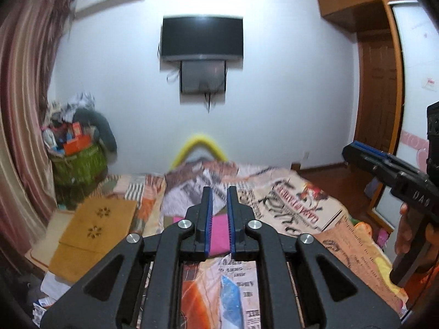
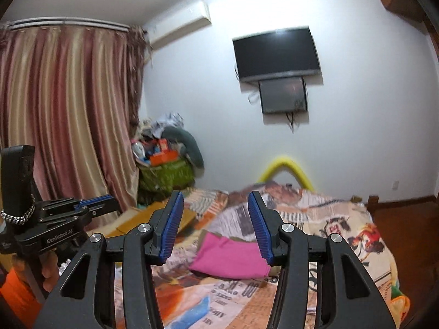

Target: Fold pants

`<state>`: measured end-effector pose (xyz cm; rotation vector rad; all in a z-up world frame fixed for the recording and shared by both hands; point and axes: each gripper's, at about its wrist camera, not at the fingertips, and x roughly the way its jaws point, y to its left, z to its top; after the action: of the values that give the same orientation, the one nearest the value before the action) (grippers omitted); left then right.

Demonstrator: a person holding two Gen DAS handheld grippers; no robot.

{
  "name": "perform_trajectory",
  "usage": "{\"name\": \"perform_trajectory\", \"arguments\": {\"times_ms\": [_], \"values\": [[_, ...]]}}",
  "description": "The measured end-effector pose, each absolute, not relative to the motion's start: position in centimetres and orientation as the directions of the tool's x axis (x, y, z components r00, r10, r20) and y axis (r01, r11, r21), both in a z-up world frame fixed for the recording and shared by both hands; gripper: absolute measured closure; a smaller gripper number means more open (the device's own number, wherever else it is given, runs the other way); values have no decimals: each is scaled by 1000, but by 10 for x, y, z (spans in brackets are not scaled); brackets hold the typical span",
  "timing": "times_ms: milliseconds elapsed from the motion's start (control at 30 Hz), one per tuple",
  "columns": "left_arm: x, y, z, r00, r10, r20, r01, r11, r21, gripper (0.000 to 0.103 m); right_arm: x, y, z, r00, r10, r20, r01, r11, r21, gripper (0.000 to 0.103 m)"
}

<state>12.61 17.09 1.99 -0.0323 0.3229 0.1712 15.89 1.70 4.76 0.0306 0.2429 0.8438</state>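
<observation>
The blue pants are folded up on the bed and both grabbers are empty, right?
Not quite: the folded pants are pink, not blue, as the right wrist view shows. They do lie folded on the bed, and the left hand-held gripper and right hand-held gripper hold nothing.

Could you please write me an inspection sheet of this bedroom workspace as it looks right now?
Surface: bed with a newspaper-print cover, rumpled at the far end.
Job's things: pink pants lie folded flat on the bed, nothing touching them.
Clutter: green basket heaped with boxes and cloth in the corner; cardboard sheets beside the bed.
Grippers: left gripper raised over the bed, jaws narrowly apart, empty; right gripper raised, jaws open wide, empty.
Cables: loose wires hang below the wall screens.
Surroundings: striped curtain, television on a white wall, air conditioner, wooden wardrobe.
</observation>
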Motion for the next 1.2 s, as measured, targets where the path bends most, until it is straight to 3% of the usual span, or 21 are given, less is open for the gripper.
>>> {"name": "perform_trajectory", "arguments": {"times_ms": [133, 267, 433, 500, 533, 600, 667, 867, 1200], "values": [[85, 150, 33, 959, 152, -237, -161, 987, -19, 78, 122, 8, 57, 646, 751, -136, -745, 659, 98, 58], [51, 135, 37, 971, 172, -168, -178, 984, -22, 55, 93, 2, 55, 650, 754, -92, -750, 656, 78, 58], [22, 120, 34, 971, 196, -135, -199, 980, -5, 47, 74, 0, 49, 655, 750, -88, -747, 661, 76, 58], [15, 117, 33, 971, 203, -127, -205, 979, -4, 31, 72, -2, 47, 663, 743, -94, -740, 669, 75, 56], [11, 116, 33, 972, 197, -125, -200, 980, -13, 27, 70, -3, 47, 668, 738, -95, -735, 674, 74, 54], [7, 117, 30, 974, 192, -122, -197, 980, -26, 10, 64, -6, 46, 684, 723, -91, -719, 690, 77, 29], [3, 115, 29, 971, 211, -116, -215, 976, -26, 4, 61, -10, 47, 701, 709, -81, -705, 705, 75, 25], [-4, 118, 25, 966, 234, -111, -238, 971, -29, 0, 53, -19, 49, 726, 683, -83, -679, 731, 69, 3], [-10, 108, 21, 964, 245, -103, -246, 969, 2, 0, 43, -19, 44, 732, 675, -92, -672, 738, 58, 1]]}}
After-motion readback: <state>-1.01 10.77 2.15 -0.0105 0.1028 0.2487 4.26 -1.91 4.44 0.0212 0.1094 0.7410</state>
